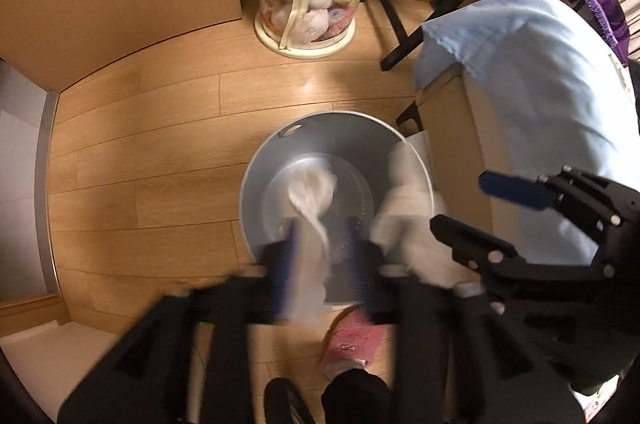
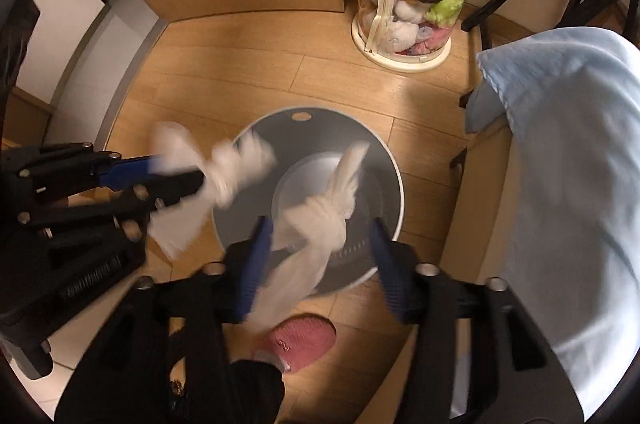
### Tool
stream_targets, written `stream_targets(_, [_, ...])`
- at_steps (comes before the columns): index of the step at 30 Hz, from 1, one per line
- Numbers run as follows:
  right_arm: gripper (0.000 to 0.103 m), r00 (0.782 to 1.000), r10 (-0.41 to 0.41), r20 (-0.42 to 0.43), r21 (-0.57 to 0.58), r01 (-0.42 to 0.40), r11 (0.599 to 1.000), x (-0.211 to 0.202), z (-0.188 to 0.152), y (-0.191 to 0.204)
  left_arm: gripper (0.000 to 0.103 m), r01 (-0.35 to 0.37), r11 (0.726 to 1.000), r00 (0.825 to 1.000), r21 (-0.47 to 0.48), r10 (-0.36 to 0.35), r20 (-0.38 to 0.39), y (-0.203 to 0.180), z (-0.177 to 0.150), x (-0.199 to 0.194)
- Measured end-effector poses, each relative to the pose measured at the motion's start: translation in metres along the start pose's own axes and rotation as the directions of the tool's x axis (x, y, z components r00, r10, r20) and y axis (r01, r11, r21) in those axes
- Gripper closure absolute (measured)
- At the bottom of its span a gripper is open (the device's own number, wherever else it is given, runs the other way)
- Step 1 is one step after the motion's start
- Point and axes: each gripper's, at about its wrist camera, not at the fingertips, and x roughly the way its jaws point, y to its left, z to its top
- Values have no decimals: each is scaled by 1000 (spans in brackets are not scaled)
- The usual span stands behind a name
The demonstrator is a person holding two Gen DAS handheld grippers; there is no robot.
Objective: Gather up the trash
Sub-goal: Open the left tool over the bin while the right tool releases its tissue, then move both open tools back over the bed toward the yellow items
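Both tissue wads, one between the parted jaws of the left gripper (image 1: 320, 264) and one (image 2: 316, 220) at the released right gripper (image 2: 320, 264) above the grey bin (image 2: 384, 160), appear light, soft and crushable; grip any bunched fold.

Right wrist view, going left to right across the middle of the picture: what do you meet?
Left tongs with a white tissue wad → grey bin with another tissue over it → light blue cloth.
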Motion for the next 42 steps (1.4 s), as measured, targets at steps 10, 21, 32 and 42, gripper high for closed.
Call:
stream_targets(10, [51, 1000, -17, 21, 55, 16, 998, -32, -2, -10, 31, -96, 993, 995, 70, 93, 42, -9, 4, -43])
stream_targets(21, [51, 983, -158, 88, 326, 122, 937, -177, -91, -69, 31, -67, 925, 991, 375, 19, 131, -130, 15, -137])
stream_targets(32, [51, 898, -434, 72, 716, 256, 649, -349, -270, -152, 31, 62, 692, 979, 719, -183, 91, -334, -26, -214])
stream_targets(42, [51, 810, -581, -82, 913, 295, 282, -451, -471, -201, 30, 136, 441, 956, 887, -295, 0, -506, -130, -264])
